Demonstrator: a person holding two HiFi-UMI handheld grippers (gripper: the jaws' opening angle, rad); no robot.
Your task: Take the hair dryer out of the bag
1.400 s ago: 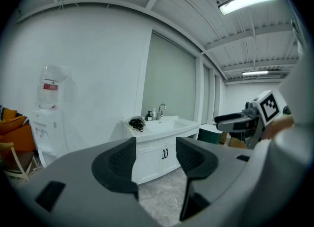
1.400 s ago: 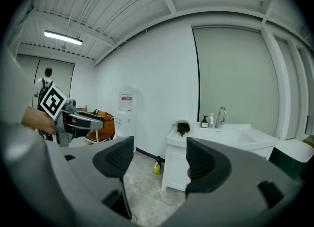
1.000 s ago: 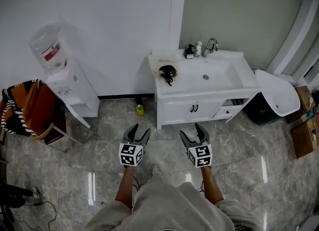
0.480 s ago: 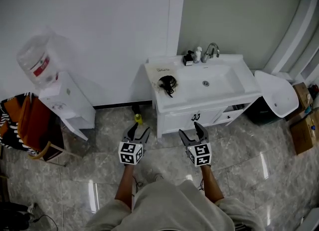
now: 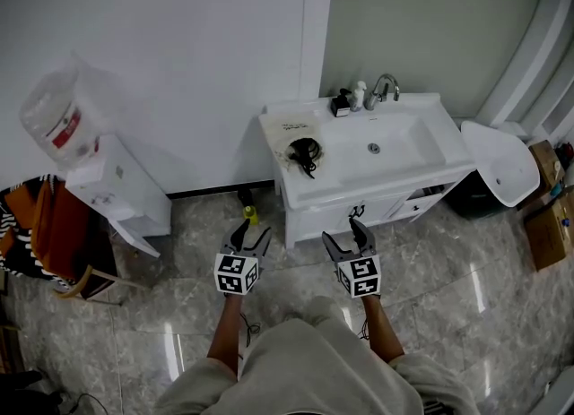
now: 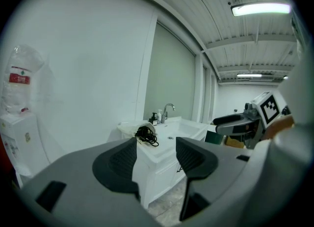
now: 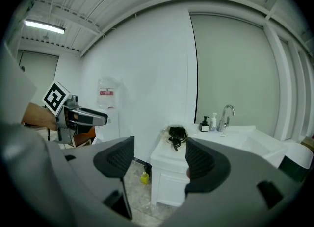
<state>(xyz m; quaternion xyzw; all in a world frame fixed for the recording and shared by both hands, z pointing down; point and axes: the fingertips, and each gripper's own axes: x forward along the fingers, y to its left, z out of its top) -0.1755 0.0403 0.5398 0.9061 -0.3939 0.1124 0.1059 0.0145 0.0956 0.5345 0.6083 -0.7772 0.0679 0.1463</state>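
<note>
The hair dryer [image 5: 303,148] is seen as a dark mass with a black cord, lying at the mouth of a pale bag [image 5: 289,125] on the left end of the white desk [image 5: 377,191], beside the sink basin [image 5: 381,144]. It is not touched by anything. A faucet [image 5: 384,89] and small bottles [image 5: 356,95] are set along the back edge, well apart from the bag.

The step in hand is judged to be the approach: nothing has been gripped yet, and both grippers are held low in front of the person, over the floor [image 5: 448,288], short of the desk's front. The left gripper [image 5: 251,236] is held with its jaws apart and nothing between them; the right gripper [image 5: 344,234] is likewise spread and empty, and only the distant desk is seen through each gap.

For the next move, the desk would have to be closed on and the grippers raised to its top. One gripper would probably be needed to pin the bag while the dryer is drawn out by the other, and the loose cord could snag on the fabric.

The dryer's body cannot be told from its coiled cord at this distance. How much of it sits inside the bag is not clear. The handle's direction cannot be made out.
</note>
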